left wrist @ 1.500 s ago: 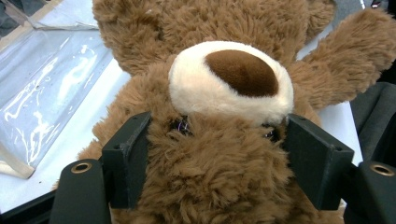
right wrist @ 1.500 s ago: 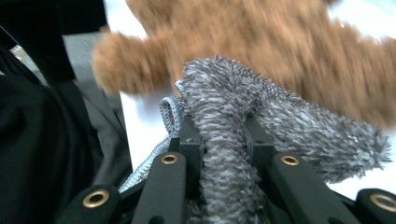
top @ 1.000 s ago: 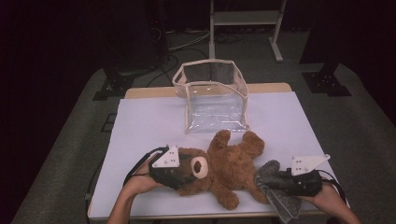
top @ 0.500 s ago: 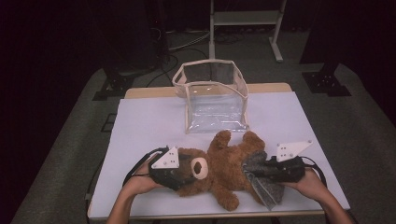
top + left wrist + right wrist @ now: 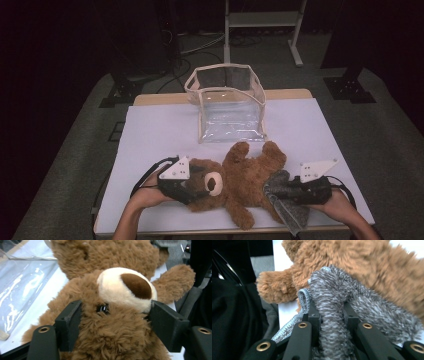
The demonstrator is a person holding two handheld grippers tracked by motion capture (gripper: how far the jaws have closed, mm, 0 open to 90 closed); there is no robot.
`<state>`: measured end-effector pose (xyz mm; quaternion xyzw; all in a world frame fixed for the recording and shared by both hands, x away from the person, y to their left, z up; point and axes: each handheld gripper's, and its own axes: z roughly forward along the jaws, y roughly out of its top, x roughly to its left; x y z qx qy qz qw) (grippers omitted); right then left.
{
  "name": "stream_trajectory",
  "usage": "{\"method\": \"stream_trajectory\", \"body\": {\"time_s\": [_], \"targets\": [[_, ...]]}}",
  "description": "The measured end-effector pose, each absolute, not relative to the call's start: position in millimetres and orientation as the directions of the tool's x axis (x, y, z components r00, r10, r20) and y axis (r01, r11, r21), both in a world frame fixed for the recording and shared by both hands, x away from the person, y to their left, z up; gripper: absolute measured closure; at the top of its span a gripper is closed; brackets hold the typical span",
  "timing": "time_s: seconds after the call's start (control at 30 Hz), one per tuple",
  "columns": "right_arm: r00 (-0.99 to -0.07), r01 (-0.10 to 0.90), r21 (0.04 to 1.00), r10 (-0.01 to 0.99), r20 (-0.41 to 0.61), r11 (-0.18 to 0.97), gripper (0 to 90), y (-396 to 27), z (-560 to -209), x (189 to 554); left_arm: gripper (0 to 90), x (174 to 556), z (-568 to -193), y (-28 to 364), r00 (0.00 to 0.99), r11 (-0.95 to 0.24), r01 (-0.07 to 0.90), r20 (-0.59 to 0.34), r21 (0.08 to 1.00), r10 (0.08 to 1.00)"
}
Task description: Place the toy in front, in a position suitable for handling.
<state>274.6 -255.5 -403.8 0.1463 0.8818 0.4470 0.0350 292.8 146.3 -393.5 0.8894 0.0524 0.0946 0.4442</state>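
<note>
surface: white table (image 5: 160, 130), dark room | teddy bear (image 5: 245, 182) lies near front edge, head clamped by left gripper (image 5: 192, 187) | right gripper (image 5: 287, 192) grasps grey fuzzy cloth (image 5: 287, 200), cloth's end cut off

One brown teddy bear (image 5: 240, 182) lies on the worktop (image 5: 160, 130), and one grey fuzzy cloth (image 5: 290, 197) lies against its lower end. There is one clear plastic bag (image 5: 227, 107) with a cream trim, standing open farther back. Two grippers are in play, the left gripper (image 5: 197, 186) and the right gripper (image 5: 287, 192), one held in each of the person's two hands.
</note>
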Motion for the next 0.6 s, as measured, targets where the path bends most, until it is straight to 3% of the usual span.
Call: {"method": "stream_trajectory", "body": {"time_s": [0.17,0.3,0.6], "targets": [[-0.963,0.169,0.826,0.269,0.021,0.539,73.7,-244.3,-373.3,288.1,30.4,290.9,-393.5,145.7,0.977,-0.608,-0.006,0.135,0.794,0.167],[-0.964,0.145,0.816,0.266,-0.011,0.559,73.7,-236.6,-368.2,296.8,30.6,289.4,-394.2,145.5,0.976,-0.613,-0.013,0.142,0.79,0.163],[-0.931,0.277,0.779,0.357,0.073,0.562,73.6,-271.9,-402.2,308.6,30.7,289.2,-394.9,145.2,0.976,-0.613,-0.018,0.148,0.79,0.162]]}}
